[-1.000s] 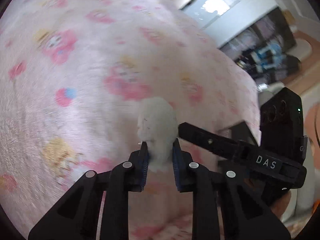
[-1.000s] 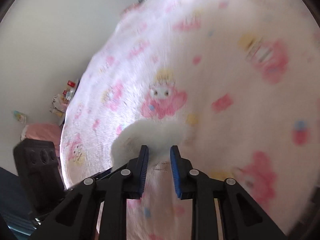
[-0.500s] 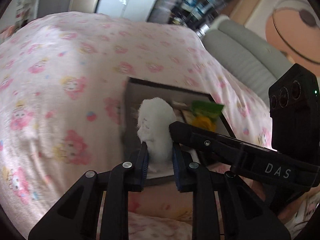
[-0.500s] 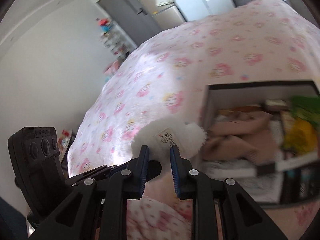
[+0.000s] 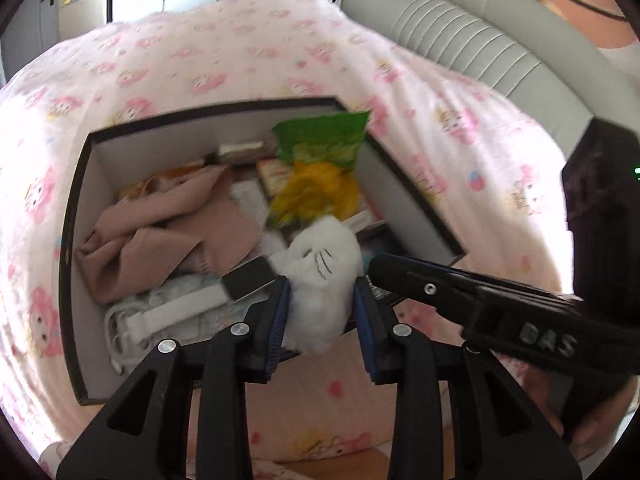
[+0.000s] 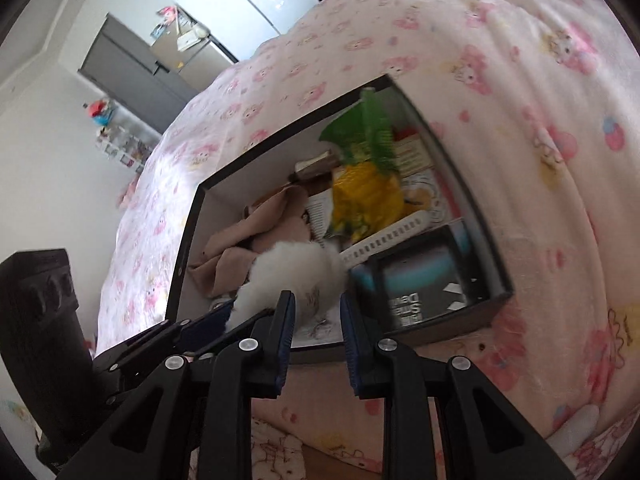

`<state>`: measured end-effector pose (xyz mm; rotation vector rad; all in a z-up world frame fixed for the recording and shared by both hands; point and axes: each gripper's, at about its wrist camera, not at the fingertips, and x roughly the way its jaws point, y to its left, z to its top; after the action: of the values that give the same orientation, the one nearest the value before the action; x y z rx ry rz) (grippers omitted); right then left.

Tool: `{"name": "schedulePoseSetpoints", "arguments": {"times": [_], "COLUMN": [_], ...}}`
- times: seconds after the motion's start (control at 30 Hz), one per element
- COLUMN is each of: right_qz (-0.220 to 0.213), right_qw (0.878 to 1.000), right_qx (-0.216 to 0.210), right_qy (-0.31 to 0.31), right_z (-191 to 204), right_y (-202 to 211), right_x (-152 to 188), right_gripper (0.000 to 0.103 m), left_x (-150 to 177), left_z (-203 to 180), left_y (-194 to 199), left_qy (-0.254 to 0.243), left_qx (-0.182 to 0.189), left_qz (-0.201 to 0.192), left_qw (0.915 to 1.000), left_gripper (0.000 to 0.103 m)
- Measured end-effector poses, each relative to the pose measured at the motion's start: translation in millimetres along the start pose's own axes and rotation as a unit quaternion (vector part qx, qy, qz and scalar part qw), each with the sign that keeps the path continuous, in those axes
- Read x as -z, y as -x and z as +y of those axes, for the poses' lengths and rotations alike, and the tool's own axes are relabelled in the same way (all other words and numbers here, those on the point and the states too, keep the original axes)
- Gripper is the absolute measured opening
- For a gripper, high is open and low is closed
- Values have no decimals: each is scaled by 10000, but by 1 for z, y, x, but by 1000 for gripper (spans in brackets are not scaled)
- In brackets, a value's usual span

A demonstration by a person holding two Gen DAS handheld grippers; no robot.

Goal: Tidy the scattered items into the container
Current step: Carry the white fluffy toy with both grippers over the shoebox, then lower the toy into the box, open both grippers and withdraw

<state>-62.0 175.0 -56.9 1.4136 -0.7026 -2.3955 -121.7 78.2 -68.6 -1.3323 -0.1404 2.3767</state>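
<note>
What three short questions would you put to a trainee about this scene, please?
1. True or false: the white plush toy sits between the fingers of the left gripper.
2. Which of these lies in the box? A: a beige cloth. B: a red ball. C: a shoe.
3. Fill in: the box rests on a ___ blanket printed with cartoon figures.

Key: 1 true, and the jaws are opening around it. 2 A. 3 pink.
</note>
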Motion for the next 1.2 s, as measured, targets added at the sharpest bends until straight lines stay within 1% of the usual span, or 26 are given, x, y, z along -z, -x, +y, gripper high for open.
{"name": "schedulePoseSetpoints", "arguments": {"times": [0.1,0.17,0.2,0.23,0.27,0.33,0.37,0.4,0.5,0.53,0.6,0.63,0.73,0.8,0.87,0.93,0.97,1.0,1.03,1.07,1.13,1.2], "right_qz": [-187,-360,-434,-504,-590,-622,-595,-592,-563,-505,-301,-323,-329,-325,-371,-501,-583,-648,-712,-809,-1002,-1233], "right_qw": [9998,9993,9989,9985,9975,9970,9967,9962,9938,9932,9922,9913,9866,9845,9813,9770,9741,9719,9703,9679,9642,9612], "right_qx": [47,93,129,216,390,461,549,635,881,945,1072,1131,1399,1523,1696,1876,1982,2058,2102,2166,2235,2218], "right_qy": [-80,-75,-75,-71,-46,-1,7,43,387,462,554,593,770,807,826,885,916,942,963,982,1018,1082], "right_z": [-3,-4,-4,-4,-5,-7,-8,-8,-2,-1,0,1,7,8,10,15,19,22,26,31,40,50], "right_y": [9,17,20,22,25,25,24,25,22,19,7,5,1,3,7,16,22,27,32,41,55,74], "right_x": [-4,-7,-7,-8,-9,-11,-12,-11,-7,-5,-3,-2,-1,-2,-2,0,-1,-1,-1,-1,0,4], "right_gripper": [20,20,20,20,20,20,20,20,22,24,26,27,28,31,40,43,47,48,53,60,68,71], "left_x": [-5,-13,-16,-20,-22,-23,-23,-22,-20,-19,-18,-17,-15,-16,-19,-21,-22,-22,-23,-23,-23,-22], "left_z": [-4,-9,-10,-11,-12,-9,-7,-3,10,13,14,14,14,14,12,7,4,1,-3,-6,-11,-14], "left_y": [8,3,1,-6,-12,-28,-30,-30,-25,-27,-37,-42,-42,-34,-19,2,12,22,35,45,67,84], "left_qy": [-42,-88,-102,-115,-105,44,128,236,566,629,580,549,550,568,514,430,390,339,297,296,323,376], "left_qx": [164,335,386,402,419,552,546,484,291,244,146,87,-22,-119,-348,-556,-634,-711,-829,-910,-987,-977], "left_qz": [-254,-253,-191,-43,76,387,405,345,153,220,492,567,470,293,-34,-430,-598,-755,-960,-1103,-1366,-1518], "left_qw": [9995,9991,9990,9991,9990,9977,9976,9980,9979,9975,9970,9968,9974,9979,9981,9966,9954,9940,9915,9893,9852,9829], "left_gripper": [34,36,37,37,37,37,37,37,37,37,38,39,43,46,54,71,74,80,87,90,101,102]}}
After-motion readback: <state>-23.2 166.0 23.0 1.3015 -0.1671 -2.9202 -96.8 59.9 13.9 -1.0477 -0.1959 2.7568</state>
